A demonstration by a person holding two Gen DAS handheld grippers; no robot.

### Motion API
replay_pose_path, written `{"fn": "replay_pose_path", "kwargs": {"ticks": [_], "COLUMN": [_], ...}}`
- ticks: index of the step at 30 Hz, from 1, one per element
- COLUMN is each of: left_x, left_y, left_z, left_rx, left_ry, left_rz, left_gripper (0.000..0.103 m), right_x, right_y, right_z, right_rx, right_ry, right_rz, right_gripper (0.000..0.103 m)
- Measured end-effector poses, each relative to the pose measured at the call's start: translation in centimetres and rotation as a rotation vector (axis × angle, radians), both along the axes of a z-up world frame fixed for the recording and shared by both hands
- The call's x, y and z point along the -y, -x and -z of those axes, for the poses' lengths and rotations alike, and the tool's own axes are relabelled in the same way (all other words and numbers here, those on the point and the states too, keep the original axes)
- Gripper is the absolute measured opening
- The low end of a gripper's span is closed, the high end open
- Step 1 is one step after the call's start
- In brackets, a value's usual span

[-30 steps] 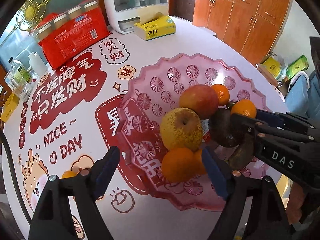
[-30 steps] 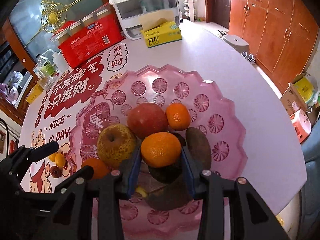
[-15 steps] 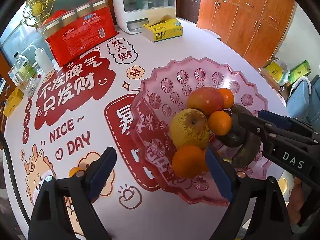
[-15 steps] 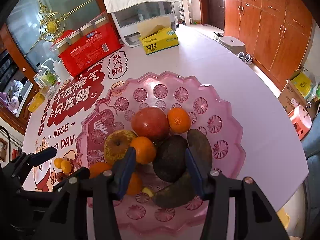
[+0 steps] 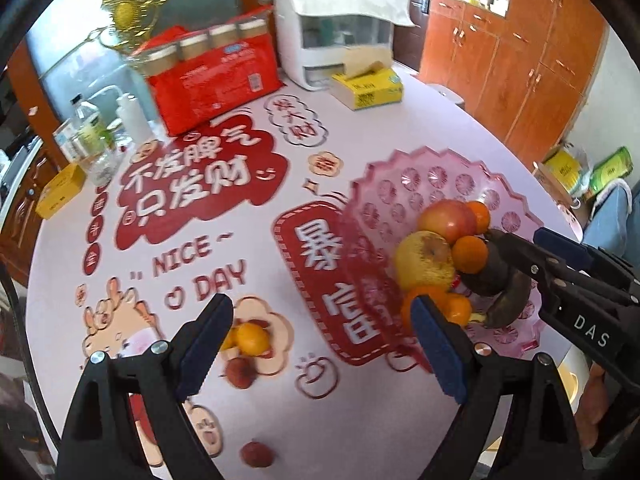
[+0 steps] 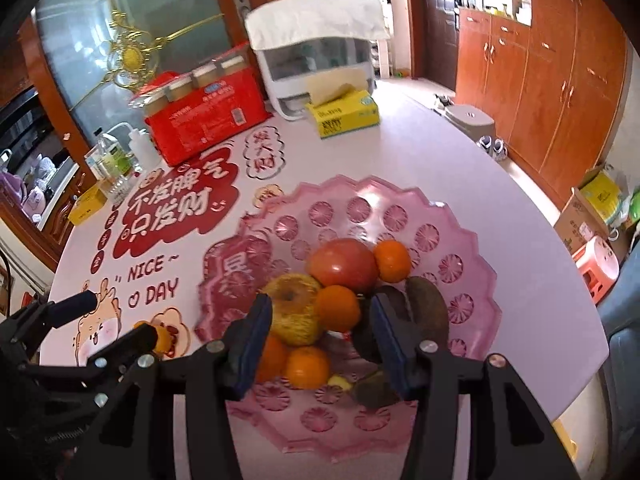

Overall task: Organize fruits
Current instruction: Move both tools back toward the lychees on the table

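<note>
A pink scalloped fruit bowl (image 6: 460, 236) holds a red apple (image 6: 344, 263), a yellow pear (image 6: 296, 312), several oranges (image 6: 336, 307) and dark avocados (image 6: 430, 312). The bowl also shows in the left wrist view (image 5: 440, 184). My right gripper (image 6: 320, 340) is open and empty, raised over the bowl's near side. My left gripper (image 5: 320, 344) is open and empty above the table, left of the bowl. Loose on the table are a small orange (image 5: 251, 338) and two red lychees (image 5: 240, 372), (image 5: 257, 454).
At the table's back stand a red carton pack (image 5: 216, 80), a white appliance (image 5: 340, 40), a yellow tissue box (image 5: 368, 88) and bottles (image 5: 92, 136). The table's right edge runs close behind the bowl (image 6: 520, 216). Wooden cabinets (image 6: 560, 80) stand beyond.
My right gripper opened, left the orange in the bowl and drew back. My left gripper pulled back and to the left, bringing the loose fruit on the table into view.
</note>
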State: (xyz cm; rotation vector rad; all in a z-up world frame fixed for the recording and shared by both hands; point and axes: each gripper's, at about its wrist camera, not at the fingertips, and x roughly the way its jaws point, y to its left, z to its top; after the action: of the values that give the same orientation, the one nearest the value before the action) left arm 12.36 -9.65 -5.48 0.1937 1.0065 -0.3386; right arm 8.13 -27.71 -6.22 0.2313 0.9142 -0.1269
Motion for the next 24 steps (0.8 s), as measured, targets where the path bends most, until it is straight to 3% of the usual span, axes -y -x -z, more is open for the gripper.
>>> {"fn": "replay_pose_path", "kwargs": {"ticks": [13, 24], "left_x": [-10.2, -14.8], "left_y": [-0.3, -0.6], "left_z": [-1.8, 2.7], "left_rx": [0.006, -0.081], "left_ry": [0.002, -0.028], "left_rz": [-0.110, -0.083], "left_gripper": [0.089, 0.089], "right_x": [-7.3, -13.2], "right_y": [-0.1, -0.1], "right_z": [-2.4, -0.5], "right_rx": [0.100, 0.077], "right_ry": [0.044, 0.060], "right_rz": [-0.089, -0.189], "right_gripper": [0.052, 0.051]}}
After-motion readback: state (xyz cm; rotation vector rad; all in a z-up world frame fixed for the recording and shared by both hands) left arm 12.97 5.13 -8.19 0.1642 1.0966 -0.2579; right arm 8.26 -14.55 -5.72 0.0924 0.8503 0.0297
